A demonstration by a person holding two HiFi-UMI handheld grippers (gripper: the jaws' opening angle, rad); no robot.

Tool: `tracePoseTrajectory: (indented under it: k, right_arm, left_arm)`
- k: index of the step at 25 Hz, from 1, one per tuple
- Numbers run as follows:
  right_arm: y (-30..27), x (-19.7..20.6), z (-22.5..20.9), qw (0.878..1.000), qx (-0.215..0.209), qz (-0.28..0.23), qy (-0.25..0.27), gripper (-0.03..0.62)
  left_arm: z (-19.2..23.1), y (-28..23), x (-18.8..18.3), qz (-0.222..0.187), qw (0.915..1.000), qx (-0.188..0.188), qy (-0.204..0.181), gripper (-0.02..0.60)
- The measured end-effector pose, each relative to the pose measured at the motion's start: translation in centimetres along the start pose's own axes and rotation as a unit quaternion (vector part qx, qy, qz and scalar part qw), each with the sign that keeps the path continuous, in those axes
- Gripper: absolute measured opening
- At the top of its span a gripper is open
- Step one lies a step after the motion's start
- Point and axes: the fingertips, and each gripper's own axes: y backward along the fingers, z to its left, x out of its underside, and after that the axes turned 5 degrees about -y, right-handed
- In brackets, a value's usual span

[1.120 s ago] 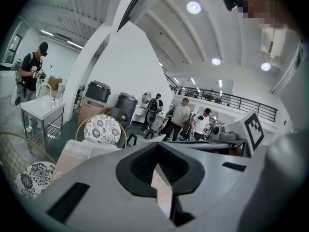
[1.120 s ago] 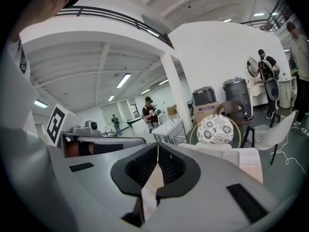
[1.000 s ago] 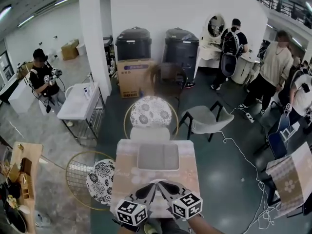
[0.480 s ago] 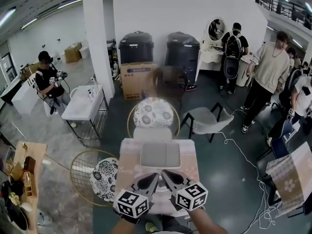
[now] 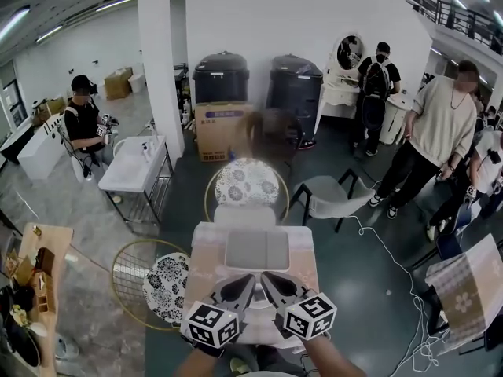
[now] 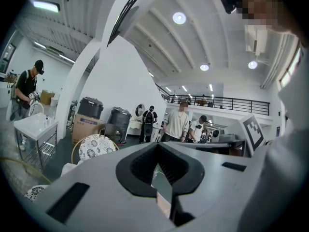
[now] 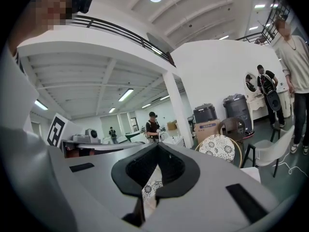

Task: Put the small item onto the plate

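Over the last second the left gripper and the right gripper have crept a little nearer the plate. The person's view has also tipped slightly. The plate itself has not moved on the table.

Both grippers now hover side by side just short of the plate's near edge, their tips almost touching each other. Each gripper view shows its jaws pressed together with nothing pinched between them, and the right pair finished closing within that second. So nothing has been picked up and the plate looks bare, which suggests the task is at its very start or paused.

The small item cannot be found in any view. It may lie on the near side of the plate beneath the grippers, but that is only a guess, so its direction and long axis cannot be told. The plate is rectangular, with its long axis running left to right across the table.
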Motion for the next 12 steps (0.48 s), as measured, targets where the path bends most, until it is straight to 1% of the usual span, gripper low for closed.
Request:
tracePoseTrajectory:
  k: [12]
  right_arm:
    - [-0.48, 0.33, -0.27, 1.0, -0.005, 0.006, 0.004, 0.014]
  left_arm:
    - [0.58, -0.45, 0.32, 0.001, 1.0, -0.006, 0.0, 0.005]
